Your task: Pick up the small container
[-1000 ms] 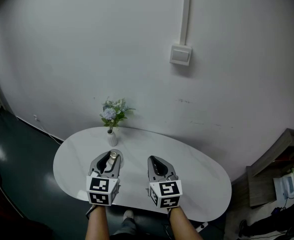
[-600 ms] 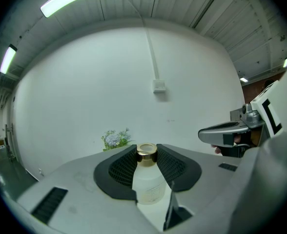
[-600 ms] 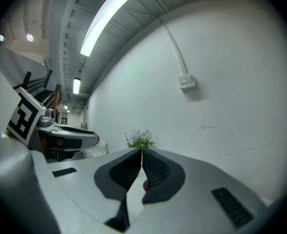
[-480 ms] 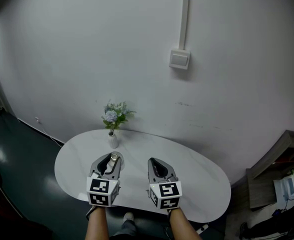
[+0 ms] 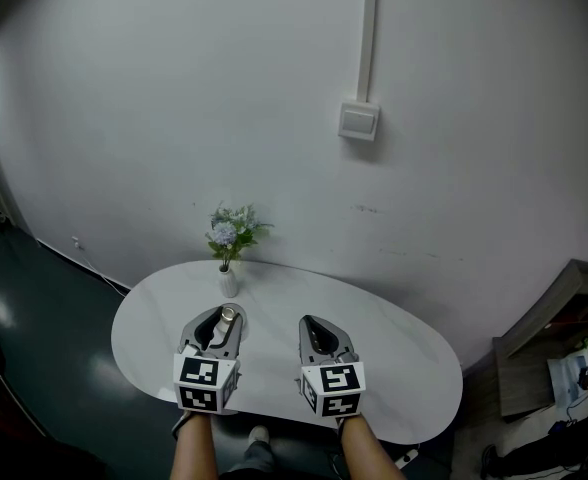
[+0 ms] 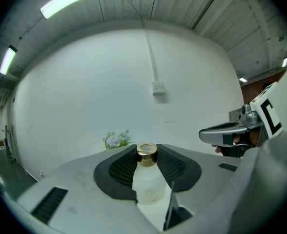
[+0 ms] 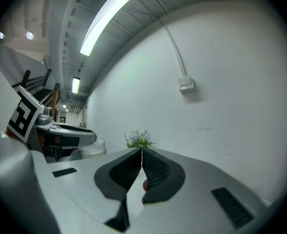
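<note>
The small container (image 6: 147,179) is a frosted white bottle with a gold cap. My left gripper (image 6: 146,156) is shut on it, the dark pads pressing its neck and shoulders from both sides. In the head view the bottle (image 5: 227,315) shows as a small cap between the left gripper's (image 5: 222,320) jaws, held above the white oval table (image 5: 394,353). My right gripper (image 5: 319,330) hangs beside it to the right, jaws shut with nothing between them (image 7: 141,152).
A small white vase of pale flowers (image 5: 229,253) stands at the table's far left edge, near the white wall. A switch box (image 5: 359,121) is on the wall. Dark floor surrounds the table; a wooden shelf (image 5: 544,338) stands at the right.
The view has shifted slightly, so table and wall sit a little differently in frame. Both grippers keep their places and the bottle stays in the left one.
</note>
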`<state>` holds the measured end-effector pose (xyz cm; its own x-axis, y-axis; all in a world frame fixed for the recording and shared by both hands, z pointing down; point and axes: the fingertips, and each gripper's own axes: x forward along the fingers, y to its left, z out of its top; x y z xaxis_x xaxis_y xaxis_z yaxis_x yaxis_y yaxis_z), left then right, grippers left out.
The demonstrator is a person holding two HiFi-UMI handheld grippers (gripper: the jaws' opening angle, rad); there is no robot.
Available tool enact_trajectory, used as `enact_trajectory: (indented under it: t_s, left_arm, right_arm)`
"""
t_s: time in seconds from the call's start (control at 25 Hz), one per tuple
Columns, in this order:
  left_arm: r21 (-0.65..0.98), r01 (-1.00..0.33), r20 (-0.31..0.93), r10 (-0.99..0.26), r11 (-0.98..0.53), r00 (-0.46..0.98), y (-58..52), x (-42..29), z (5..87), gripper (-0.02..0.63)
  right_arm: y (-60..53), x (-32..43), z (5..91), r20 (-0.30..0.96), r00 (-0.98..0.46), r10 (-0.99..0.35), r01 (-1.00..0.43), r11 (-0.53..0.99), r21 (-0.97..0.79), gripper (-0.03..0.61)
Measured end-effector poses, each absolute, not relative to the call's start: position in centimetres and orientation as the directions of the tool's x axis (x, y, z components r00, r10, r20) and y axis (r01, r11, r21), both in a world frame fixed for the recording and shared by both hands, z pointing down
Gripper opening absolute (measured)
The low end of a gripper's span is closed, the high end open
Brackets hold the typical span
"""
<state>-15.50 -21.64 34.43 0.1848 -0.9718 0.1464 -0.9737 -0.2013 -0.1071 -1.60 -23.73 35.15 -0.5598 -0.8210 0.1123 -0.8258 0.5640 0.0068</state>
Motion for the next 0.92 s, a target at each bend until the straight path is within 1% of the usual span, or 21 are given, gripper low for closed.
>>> enact_trajectory:
  t_s: [0.92]
  left_arm:
    - [-0.116,-0.975,0.141,-0.975,-0.188,0.172,-20.5,-16.3,34.1,0.129]
  right_arm:
    - [-23.2,-1.4,34.8,0.096,-0.549,-0.83,-0.833,0.552,0.01,0.066]
